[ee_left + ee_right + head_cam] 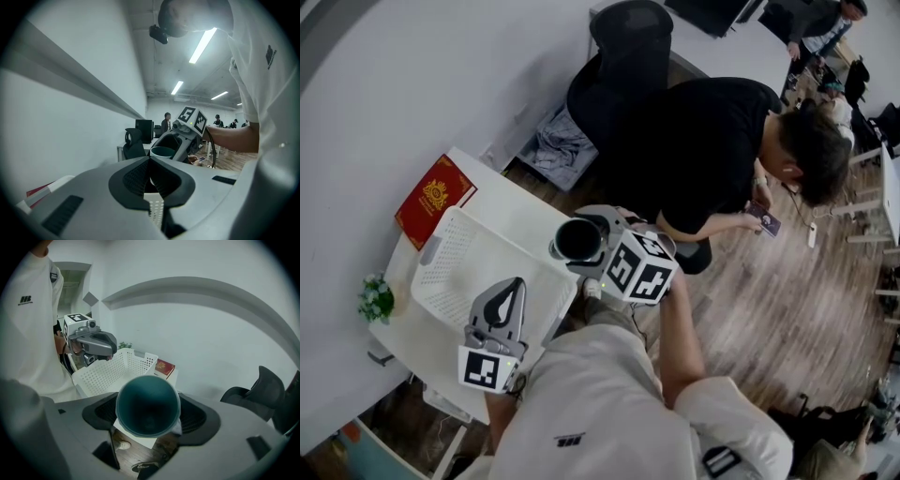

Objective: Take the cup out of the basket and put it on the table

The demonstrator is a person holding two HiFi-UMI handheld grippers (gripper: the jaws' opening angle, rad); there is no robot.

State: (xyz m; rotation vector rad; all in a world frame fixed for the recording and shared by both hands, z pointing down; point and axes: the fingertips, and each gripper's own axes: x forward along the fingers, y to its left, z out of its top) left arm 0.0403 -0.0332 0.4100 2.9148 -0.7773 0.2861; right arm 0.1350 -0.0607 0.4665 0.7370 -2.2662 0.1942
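A dark teal cup (577,238) is held in the air in my right gripper (580,244), which is shut on it, over the basket's right corner at the table's edge. In the right gripper view the cup (147,406) opens toward the camera between the pads, looks empty, and hides the fingertips. The white perforated basket (450,253) stands on the white table (517,212) and looks empty. My left gripper (516,286) reaches over the basket's near wall. A thin strip of that perforated wall (154,206) shows between its closed jaws.
A red book (434,199) lies at the table's back corner beside the basket. A small plant (377,298) sits at the left edge. A person in black (712,141) sits close beyond the table, next to a black chair (628,37). Wooden floor lies to the right.
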